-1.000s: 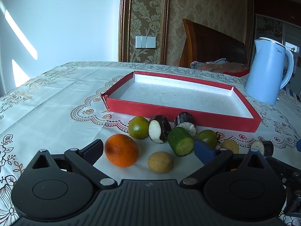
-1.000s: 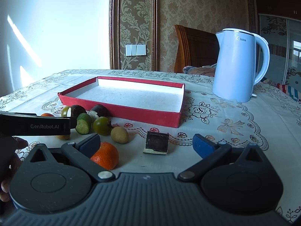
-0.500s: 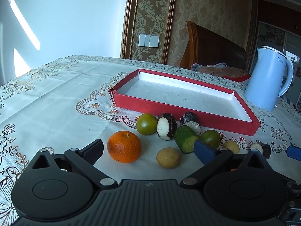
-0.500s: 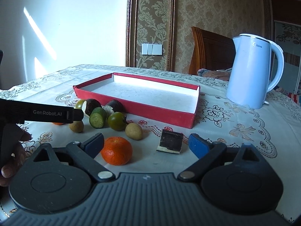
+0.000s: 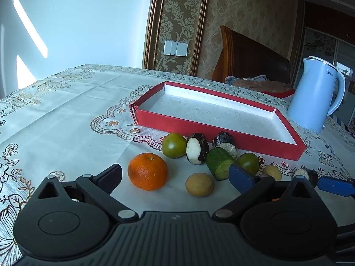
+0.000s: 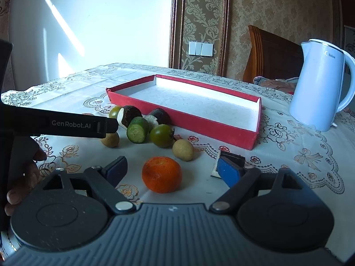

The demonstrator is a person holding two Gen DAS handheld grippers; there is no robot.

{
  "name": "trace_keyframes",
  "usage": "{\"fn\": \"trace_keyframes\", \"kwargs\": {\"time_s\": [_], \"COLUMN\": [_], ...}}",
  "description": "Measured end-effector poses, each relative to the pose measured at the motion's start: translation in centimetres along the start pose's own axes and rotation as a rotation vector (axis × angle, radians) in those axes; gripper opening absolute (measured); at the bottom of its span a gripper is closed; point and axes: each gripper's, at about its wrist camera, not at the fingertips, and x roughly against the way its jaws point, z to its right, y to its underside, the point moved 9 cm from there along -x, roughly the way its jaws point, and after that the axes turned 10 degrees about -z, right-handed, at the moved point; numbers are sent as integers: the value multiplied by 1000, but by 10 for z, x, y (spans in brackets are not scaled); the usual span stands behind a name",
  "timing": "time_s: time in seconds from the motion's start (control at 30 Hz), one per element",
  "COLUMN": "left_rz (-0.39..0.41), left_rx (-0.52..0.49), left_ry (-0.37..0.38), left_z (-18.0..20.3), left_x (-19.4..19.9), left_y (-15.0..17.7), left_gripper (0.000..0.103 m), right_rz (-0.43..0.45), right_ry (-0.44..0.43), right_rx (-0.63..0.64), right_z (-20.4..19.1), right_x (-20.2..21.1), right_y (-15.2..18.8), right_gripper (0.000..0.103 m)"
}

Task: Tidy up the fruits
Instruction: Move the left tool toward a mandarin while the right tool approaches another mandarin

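Observation:
An orange (image 5: 147, 170) lies on the tablecloth between the fingers of my left gripper (image 5: 175, 176), which is open, its pads clear of it. A second orange (image 6: 162, 174) sits between the jaws of my right gripper (image 6: 172, 170); they are closing, with the pads still apart from the fruit. The red tray (image 5: 199, 130) with a white floor, empty, stands just behind the fruit; its red rim (image 6: 199, 122) also shows in the right wrist view. In front of it lie green round fruits (image 5: 174, 145), a cucumber chunk (image 5: 218, 163), dark pieces with white flesh (image 5: 197, 148) and tan fruits (image 5: 199, 184).
A pale blue kettle (image 6: 317, 88) stands right of the tray. A dark square piece (image 6: 230, 157) lies by my right gripper's right finger. The left gripper's black body (image 6: 66, 125) and a person's hand (image 6: 22, 173) fill the left of the right wrist view. A wooden chair stands behind the table.
My right gripper's jaws have narrowed, and its orange has come from beside the left finger to midway between them. The left gripper stays wide open; its view has tilted slightly.

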Motion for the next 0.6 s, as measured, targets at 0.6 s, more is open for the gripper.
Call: {"fn": "trace_keyframes", "kwargs": {"time_s": [0.6], "left_rz": [-2], "left_rx": [-61], "left_ry": [-67], "left_z": [-44], "left_x": [5], "left_y": [-7], "left_gripper": [103], "right_rz": [-37], "right_ry": [-19], "right_rx": [-15], "right_z": [-7], "right_x": [-12], "right_y": [-1], "right_gripper": [80]}}
